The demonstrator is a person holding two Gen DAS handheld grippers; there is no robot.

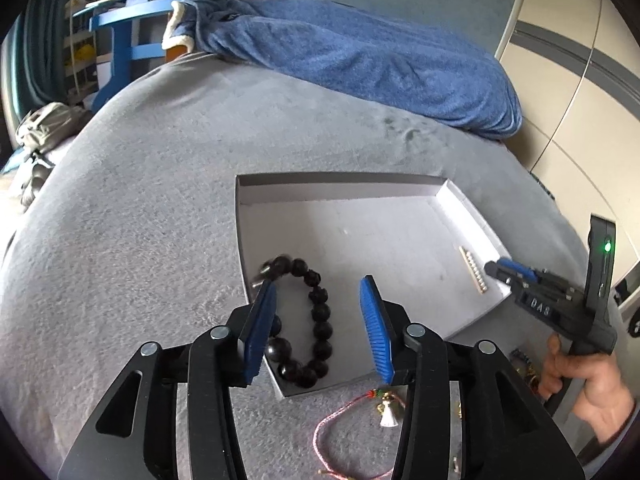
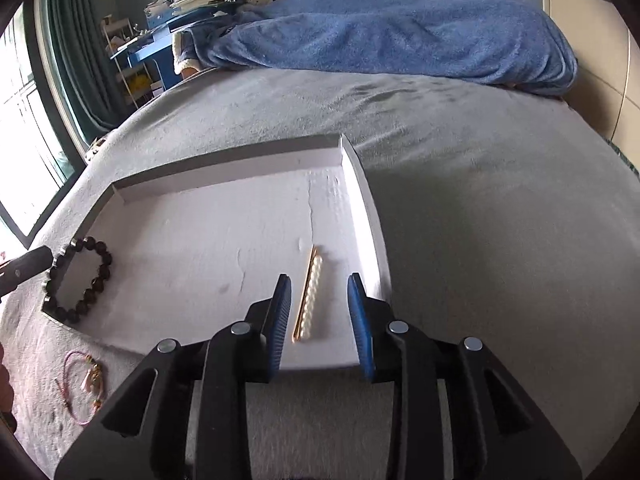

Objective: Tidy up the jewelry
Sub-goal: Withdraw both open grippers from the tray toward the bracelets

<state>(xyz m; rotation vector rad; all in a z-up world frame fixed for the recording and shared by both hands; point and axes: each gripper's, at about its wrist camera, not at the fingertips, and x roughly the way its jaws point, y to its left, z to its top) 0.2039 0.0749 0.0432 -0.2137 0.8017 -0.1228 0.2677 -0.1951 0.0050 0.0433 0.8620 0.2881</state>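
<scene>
A shallow white box [image 1: 340, 188] lies on the grey bed cover. A black bead bracelet [image 1: 322, 328] rests in its near left corner. My left gripper [image 1: 319, 282] hovers just over it, open, its blue pads either side of the beads without pressing them. A pearl hair clip [image 2: 310, 296] with a gold bar lies flat near the box's right wall [image 2: 360, 200]. My right gripper [image 2: 319, 278] stands open above the clip, which is free between the pads. The right gripper [image 1: 496, 268] also shows in the left wrist view, held by a hand [image 1: 580, 376].
A pink cord bracelet [image 1: 340, 416] with a small bell and tassel lies on the cover in front of the box, seen too in the right wrist view [image 2: 80, 384]. More small jewelry [image 1: 524, 364] sits near the hand. A blue blanket [image 1: 360, 52] is heaped at the back, beside a blue desk [image 1: 124, 20].
</scene>
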